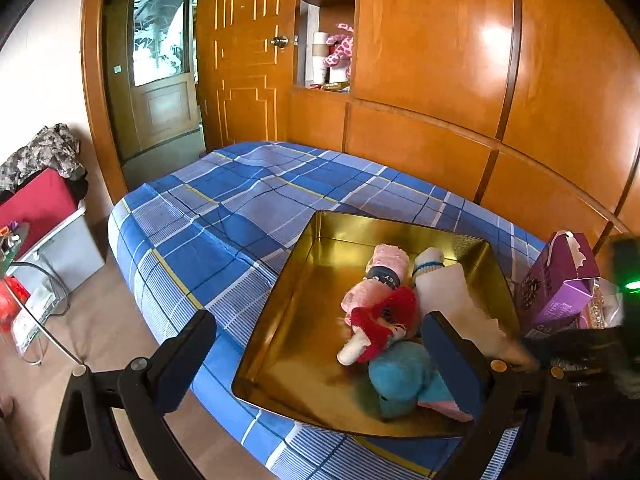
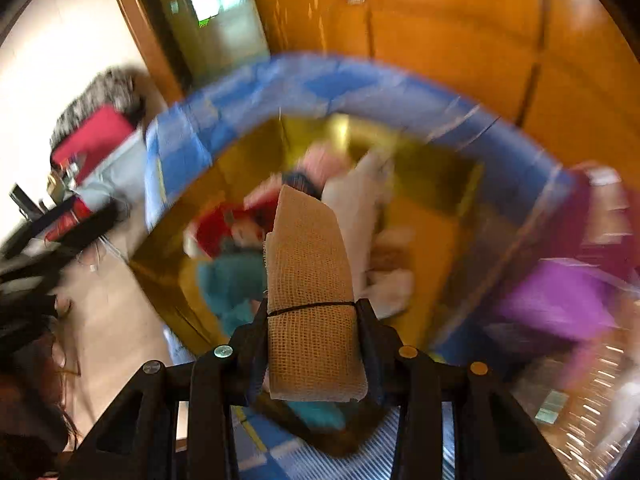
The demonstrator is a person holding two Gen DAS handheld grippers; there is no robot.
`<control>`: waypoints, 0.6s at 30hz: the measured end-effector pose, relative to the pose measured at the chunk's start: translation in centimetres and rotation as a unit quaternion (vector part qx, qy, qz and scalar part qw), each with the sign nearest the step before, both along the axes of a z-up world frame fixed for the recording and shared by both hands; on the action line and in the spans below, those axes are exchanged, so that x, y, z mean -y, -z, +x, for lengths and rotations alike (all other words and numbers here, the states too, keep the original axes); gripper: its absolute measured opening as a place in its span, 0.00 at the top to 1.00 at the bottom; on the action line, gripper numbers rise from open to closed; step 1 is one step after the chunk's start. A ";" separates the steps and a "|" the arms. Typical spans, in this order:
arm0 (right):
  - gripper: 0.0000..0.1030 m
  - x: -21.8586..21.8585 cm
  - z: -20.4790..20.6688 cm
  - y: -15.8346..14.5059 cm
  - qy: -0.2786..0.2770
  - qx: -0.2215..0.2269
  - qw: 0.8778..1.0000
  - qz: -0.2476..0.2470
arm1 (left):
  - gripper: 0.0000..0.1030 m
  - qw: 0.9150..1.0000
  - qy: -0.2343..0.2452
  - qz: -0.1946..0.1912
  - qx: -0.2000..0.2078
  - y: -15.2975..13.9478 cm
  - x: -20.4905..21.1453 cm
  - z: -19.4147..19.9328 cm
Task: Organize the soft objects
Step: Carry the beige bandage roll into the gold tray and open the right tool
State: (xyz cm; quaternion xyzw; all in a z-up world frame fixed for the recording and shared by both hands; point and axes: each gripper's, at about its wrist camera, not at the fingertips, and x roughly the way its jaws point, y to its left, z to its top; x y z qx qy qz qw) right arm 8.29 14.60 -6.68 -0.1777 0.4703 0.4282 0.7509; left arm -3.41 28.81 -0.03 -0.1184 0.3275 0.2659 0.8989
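Your right tool (image 2: 312, 312) is clenched on a tan mesh roll (image 2: 308, 280) bound by a thin black band, held above the gold tin tray (image 1: 280, 340). Your left tool (image 1: 316, 356) is released, its fingers spread wide, one over the bed's edge, one over the tray's near right corner.

In the tray: pink roll (image 1: 380, 276), white roll (image 1: 448, 292), red-and-white soft item (image 1: 384, 320), teal plush (image 1: 400, 376), all bunched toward 3 o'clock and touching. The tray rests on the blue plaid bed (image 1: 224, 216).

A purple box (image 1: 560, 284) stands just beside the tray at 3 o'clock. A pink plush (image 1: 340, 48) sits in the wall shelf at 12.

Right wrist view is motion-blurred; tray contents there are indistinct.
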 end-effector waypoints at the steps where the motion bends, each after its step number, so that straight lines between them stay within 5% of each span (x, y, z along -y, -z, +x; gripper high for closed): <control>1: 0.62 -1.0 0.6 1.3 0.008 0.004 1.000 -0.017 | 0.00 1.000 0.000 0.001 -0.001 0.1 0.0 0.0; 5: 0.62 -1.8 2.1 3.6 0.042 0.019 0.998 -0.043 | 0.00 1.000 0.006 -0.008 -0.004 0.5 0.4 0.2; 18: 0.56 0.4 1.3 1.9 0.060 0.022 0.998 0.002 | 0.00 1.000 0.024 -0.002 -0.008 0.5 1.7 0.7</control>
